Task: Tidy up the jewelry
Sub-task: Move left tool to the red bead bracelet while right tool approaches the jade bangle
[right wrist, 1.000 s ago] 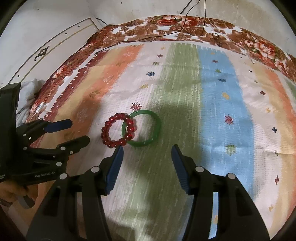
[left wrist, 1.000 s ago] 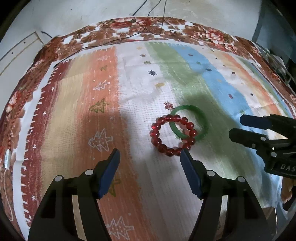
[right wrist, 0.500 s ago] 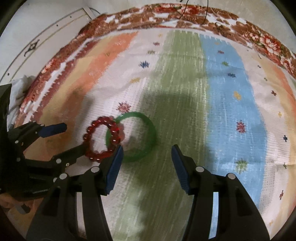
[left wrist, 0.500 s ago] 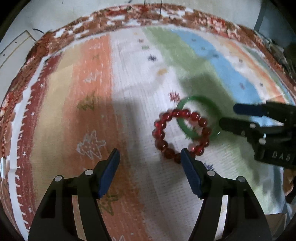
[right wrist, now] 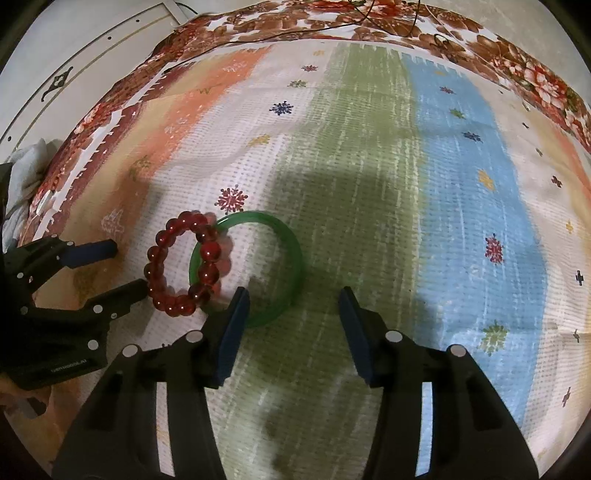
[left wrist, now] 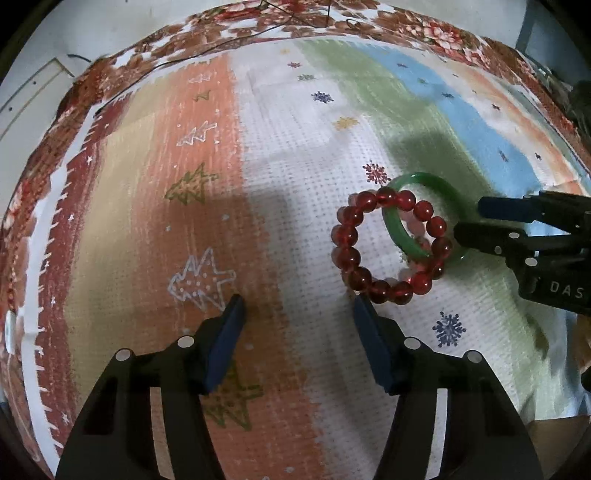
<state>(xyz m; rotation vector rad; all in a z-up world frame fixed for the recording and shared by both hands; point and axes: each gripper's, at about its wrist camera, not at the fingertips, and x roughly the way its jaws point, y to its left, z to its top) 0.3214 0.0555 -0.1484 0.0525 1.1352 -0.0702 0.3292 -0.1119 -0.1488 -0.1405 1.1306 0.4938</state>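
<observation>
A red bead bracelet (left wrist: 388,243) lies on the striped cloth, overlapping the left part of a green bangle (left wrist: 400,229). Both also show in the right wrist view, the red bead bracelet (right wrist: 181,266) left of the green bangle (right wrist: 288,254). My left gripper (left wrist: 297,317) is open and empty, low over the cloth, its right finger just below the beads. My right gripper (right wrist: 293,308) is open and empty, its left finger at the bangle's near rim. Each gripper shows in the other's view, the right gripper (left wrist: 476,221) beside the bangle and the left gripper (right wrist: 122,267) beside the beads.
The striped cloth (right wrist: 461,184) covers the surface, with a red floral border (right wrist: 406,22) at the far edge and thin black cables (left wrist: 221,44) along it. A white crumpled item (right wrist: 26,173) lies off the cloth's left edge.
Both grippers have come lower and nearer the two bracelets, which now look larger. The right gripper's fingers have reached the bangle's edge. The bracelets have not moved.
</observation>
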